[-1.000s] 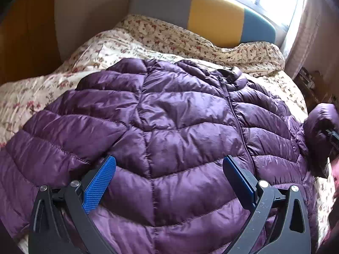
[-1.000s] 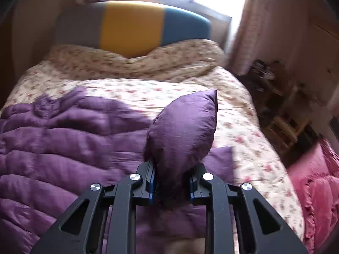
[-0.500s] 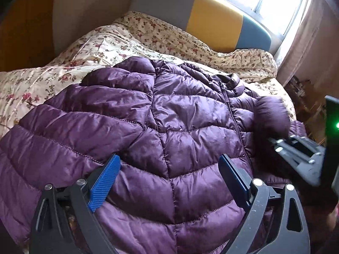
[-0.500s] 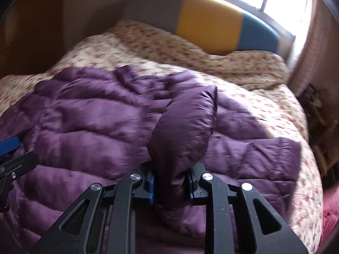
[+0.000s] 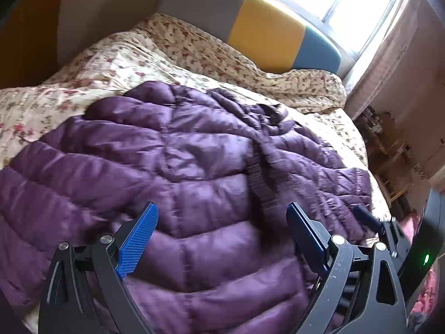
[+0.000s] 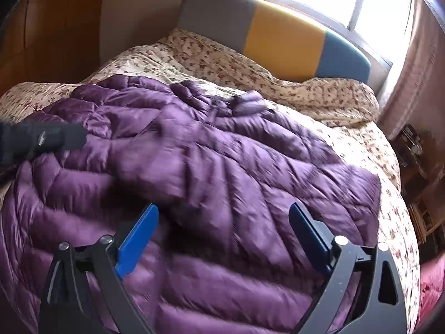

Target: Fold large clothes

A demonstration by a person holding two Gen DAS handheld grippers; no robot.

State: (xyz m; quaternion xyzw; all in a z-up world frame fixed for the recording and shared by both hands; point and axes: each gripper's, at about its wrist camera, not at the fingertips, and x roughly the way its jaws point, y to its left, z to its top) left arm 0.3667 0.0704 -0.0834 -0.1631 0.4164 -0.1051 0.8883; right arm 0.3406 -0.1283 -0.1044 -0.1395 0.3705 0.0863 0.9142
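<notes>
A purple quilted puffer jacket (image 5: pixel 194 167) lies spread on the floral bed, collar toward the headboard; it also shows in the right wrist view (image 6: pixel 222 172). Its right sleeve (image 6: pixel 278 172) lies folded across the body. My left gripper (image 5: pixel 222 239) is open and empty, hovering over the jacket's lower front. My right gripper (image 6: pixel 222 239) is open and empty over the folded sleeve; it also shows at the lower right of the left wrist view (image 5: pixel 372 222). The left gripper's dark body (image 6: pixel 39 142) shows at the left of the right wrist view.
The floral bedspread (image 5: pixel 116 64) covers the bed. A grey, yellow and blue headboard (image 5: pixel 264 25) stands at the far end under a bright window. Shelves and clutter (image 6: pixel 417 150) stand right of the bed. A pink fabric (image 6: pixel 431 286) lies at the lower right.
My right gripper carried the sleeve leftward over the jacket body, opened and let it go. The sleeve now lies across the jacket. The left gripper stayed open and shifted slightly.
</notes>
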